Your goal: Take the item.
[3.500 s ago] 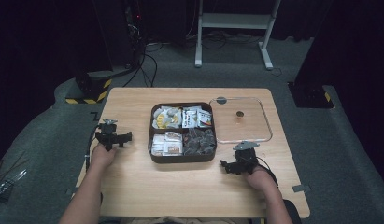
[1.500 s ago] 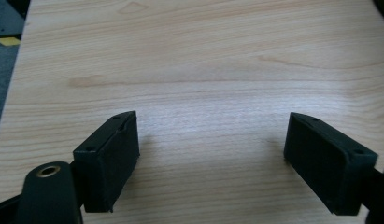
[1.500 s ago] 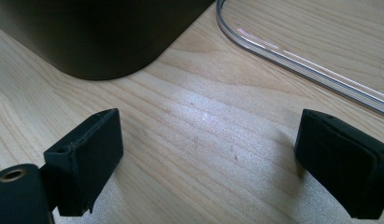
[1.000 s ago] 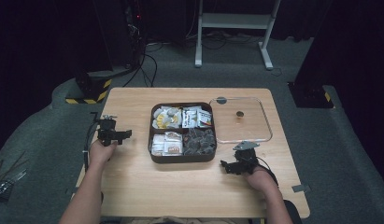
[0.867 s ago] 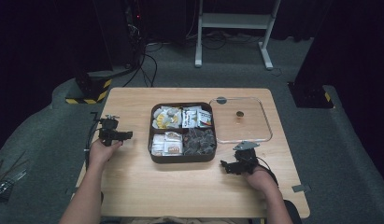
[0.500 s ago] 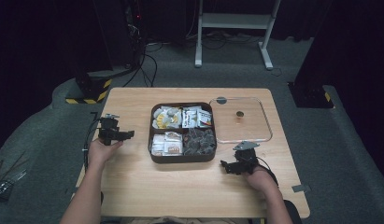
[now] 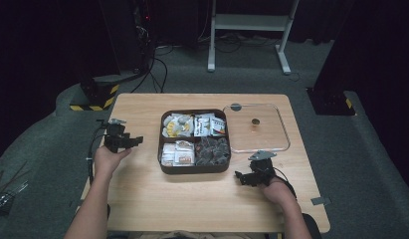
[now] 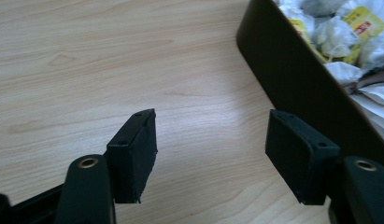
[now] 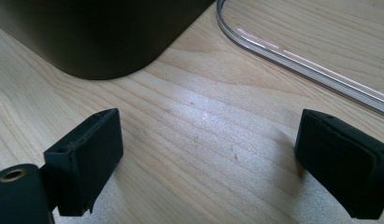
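Note:
A dark brown tray (image 7: 194, 168) with four compartments sits mid-table, holding white and yellow packets (image 7: 178, 124) and dark ones (image 7: 213, 149). My left gripper (image 7: 134, 141) hovers left of the tray and points at it. In the left gripper view, my left gripper (image 8: 210, 135) is open over bare wood. Its jaws have just been closing with nothing between them. The tray wall (image 8: 292, 79) and packets (image 8: 339, 32) lie to their right. My right gripper (image 7: 242, 177) rests near the tray's front right corner. In the right gripper view, my right gripper (image 9: 210, 135) is wide open and empty.
A clear lid (image 7: 256, 128) with a small knob lies flat right of the tray; its rim (image 9: 292, 58) runs just beyond my right gripper. The tray's rounded corner (image 9: 110, 32) is close ahead of it. Bare wooden table (image 7: 192, 199) stretches along the front.
The left hand has lifted slightly beside the tray. The right hand, the tray and the lid have stayed where they were.

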`<state>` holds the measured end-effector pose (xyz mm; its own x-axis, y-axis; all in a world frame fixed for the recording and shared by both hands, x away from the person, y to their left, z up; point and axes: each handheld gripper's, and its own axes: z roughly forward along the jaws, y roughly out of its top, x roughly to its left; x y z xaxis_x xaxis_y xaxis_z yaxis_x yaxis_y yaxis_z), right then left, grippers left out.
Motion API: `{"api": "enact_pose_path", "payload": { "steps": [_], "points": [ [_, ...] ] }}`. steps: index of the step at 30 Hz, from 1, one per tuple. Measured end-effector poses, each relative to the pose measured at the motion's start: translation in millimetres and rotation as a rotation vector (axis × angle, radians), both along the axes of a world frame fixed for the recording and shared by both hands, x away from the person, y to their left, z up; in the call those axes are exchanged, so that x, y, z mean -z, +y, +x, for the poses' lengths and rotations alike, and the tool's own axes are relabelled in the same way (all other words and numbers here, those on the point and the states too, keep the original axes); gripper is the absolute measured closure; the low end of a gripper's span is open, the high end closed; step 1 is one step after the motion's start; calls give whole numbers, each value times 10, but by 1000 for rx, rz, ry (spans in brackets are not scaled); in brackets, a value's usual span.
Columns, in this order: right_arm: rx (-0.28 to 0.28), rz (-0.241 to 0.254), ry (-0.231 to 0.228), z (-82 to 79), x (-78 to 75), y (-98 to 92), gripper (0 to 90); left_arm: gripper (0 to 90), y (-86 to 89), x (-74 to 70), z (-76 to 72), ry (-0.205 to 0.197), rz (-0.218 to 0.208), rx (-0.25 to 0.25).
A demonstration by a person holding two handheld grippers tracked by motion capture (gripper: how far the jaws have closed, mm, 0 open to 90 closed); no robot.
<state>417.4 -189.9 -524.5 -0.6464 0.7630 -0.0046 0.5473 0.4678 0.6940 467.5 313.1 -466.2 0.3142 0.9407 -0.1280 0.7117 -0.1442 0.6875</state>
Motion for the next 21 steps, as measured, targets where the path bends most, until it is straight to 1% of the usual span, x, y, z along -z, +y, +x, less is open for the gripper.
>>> {"api": "enact_pose_path", "payload": {
  "steps": [3,6,7,11,12,13,16,18,20,21],
  "points": [
    [-1,-1,-1,-1,0,0,78,378,-46,-45,1,-8,-15,27],
    [-1,-2,-1,-2,0,0,78,404,-76,-69,-3,-15,-9,40],
    [0,-2,1,-4,-1,0,78,406,-117,-96,-10,-26,-6,54],
    [1,-3,1,-9,0,1,78,425,-178,-139,-13,-43,-7,82],
    [1,-3,1,-9,0,1,78,425,-178,-139,-13,-43,-7,82],
    [3,-3,1,-10,0,0,78,428,-210,-156,-10,-47,-7,97],
    [3,-3,0,-10,0,-1,78,443,-260,-177,-6,-51,-11,119],
    [3,-3,0,-11,0,-1,78,452,-283,-183,-3,-53,-12,124],
    [5,-3,0,-12,0,-2,78,456,-334,-188,2,-54,-22,138],
    [6,-4,-1,-13,0,-2,78,456,-356,-190,8,-55,-20,147]
  ]
}}
